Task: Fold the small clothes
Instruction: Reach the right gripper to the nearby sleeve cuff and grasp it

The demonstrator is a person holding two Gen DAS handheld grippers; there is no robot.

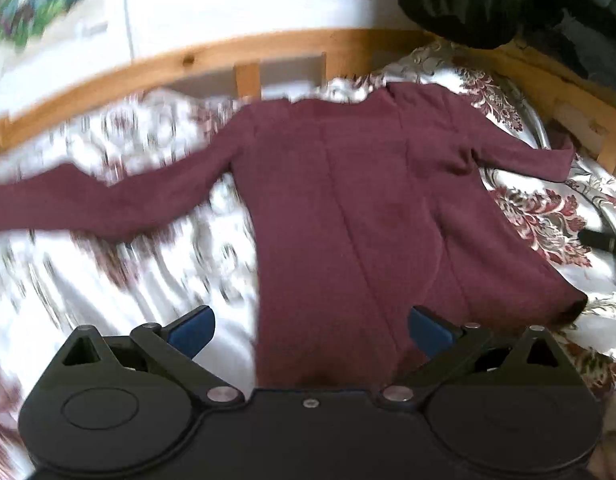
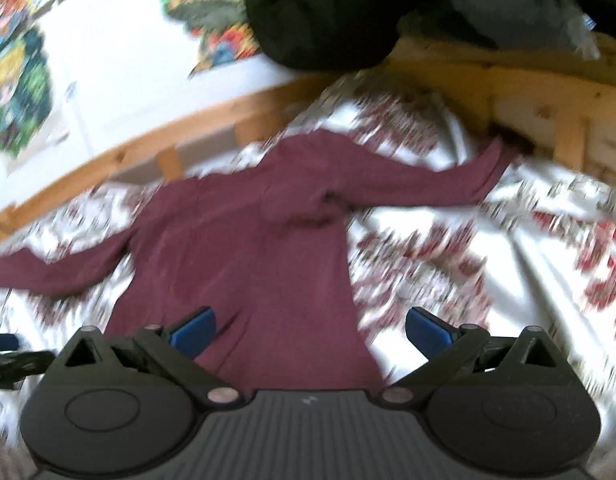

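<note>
Maroon top (image 1: 348, 200) fills the space ahead of both claws, spread flat on the flowered bedcover (image 1: 119, 276) with its neck toward the wooden bed rail (image 1: 211, 54) and a long sleeve reaching out to each side. The left claw (image 1: 310, 330) hangs over the hem with its blue pads wide apart and nothing between them; the right claw (image 2: 310, 330) is likewise spread and empty above the hem's other side. Both views are smeared, so how near the pads are to the cloth cannot be told.

My reading is that folding has not begun and the first grip is at hand. To do it well, each claw should come down squarely on an edge, pinch through both layers of fabric without catching the bedcover beneath, and lift together so the body stays flat. The sleeves likely want folding in across the chest first. A dark bundle (image 1: 468, 0) sits beyond the rail, well away.
</note>
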